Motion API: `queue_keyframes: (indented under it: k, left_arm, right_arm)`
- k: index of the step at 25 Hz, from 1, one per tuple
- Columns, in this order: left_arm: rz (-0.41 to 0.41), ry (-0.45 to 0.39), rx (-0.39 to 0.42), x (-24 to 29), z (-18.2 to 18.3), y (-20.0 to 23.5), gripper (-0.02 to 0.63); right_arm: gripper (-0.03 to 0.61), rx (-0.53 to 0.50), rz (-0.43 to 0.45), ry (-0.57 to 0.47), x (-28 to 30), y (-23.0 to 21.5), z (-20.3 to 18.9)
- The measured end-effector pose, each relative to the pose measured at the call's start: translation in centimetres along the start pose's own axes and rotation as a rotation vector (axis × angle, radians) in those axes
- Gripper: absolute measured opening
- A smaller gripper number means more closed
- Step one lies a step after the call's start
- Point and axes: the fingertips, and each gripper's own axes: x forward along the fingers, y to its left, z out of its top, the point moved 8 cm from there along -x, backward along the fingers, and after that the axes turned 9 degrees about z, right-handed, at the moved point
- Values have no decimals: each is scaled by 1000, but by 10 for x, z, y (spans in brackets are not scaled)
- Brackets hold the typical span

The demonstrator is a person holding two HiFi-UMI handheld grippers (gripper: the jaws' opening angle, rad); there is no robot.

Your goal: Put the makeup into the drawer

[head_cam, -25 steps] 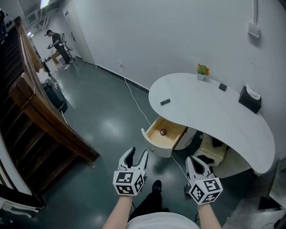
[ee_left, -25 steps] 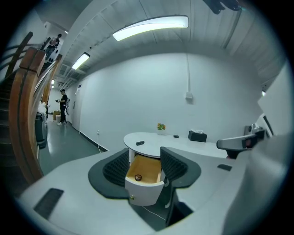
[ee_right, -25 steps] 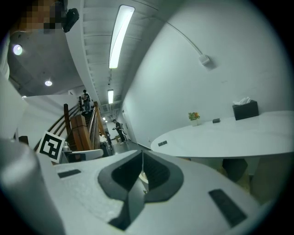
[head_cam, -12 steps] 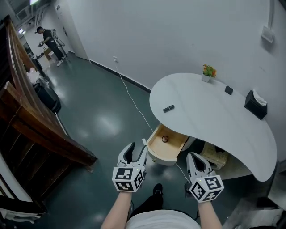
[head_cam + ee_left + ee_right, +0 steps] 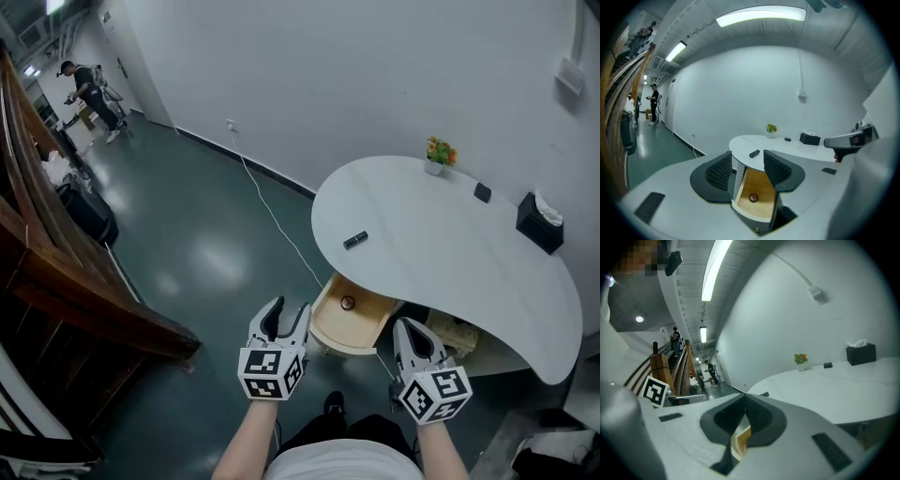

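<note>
Jaws of the left gripper (image 5: 289, 310) stand apart with nothing between them; those of the right gripper (image 5: 411, 330) are pressed together at the tips, holding nothing. Both hover low over the glossy dark green floor (image 5: 206, 234), just short of the open wooden drawer (image 5: 339, 341) that juts from under a curved white table (image 5: 441, 258). On the tabletop, near its edge above the drawer, lies a small dark makeup stick (image 5: 354, 240); a small round item (image 5: 348, 302) sits inside the drawer. Further back on the table are a little flower pot (image 5: 438, 154) and a black tissue box (image 5: 541, 221). A white cable (image 5: 274, 214) trails across the floor from the plain white wall (image 5: 328, 84), a wooden stair rail (image 5: 66, 281) runs down the left side, and a person (image 5: 80, 82) stands far off.

Only the left gripper view takes in the ceiling strip lights (image 5: 759, 15), and it looks straight into the drawer. The right gripper view barely catches a sliver of the drawer's wood.

Compared with a second ago, the table and drawer sit closer to both grippers, whose jaws are unchanged
</note>
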Motion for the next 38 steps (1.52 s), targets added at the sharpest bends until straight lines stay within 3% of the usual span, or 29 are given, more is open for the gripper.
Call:
queue_keyframes:
  k: [16, 38]
  left_arm:
    - [-49, 36, 90, 54, 7, -12, 199]
    - [-101, 134, 174, 168, 16, -44, 201]
  right_arm:
    - [2, 9, -17, -10, 26, -29, 13]
    - [2, 63, -37, -8, 66, -106, 36]
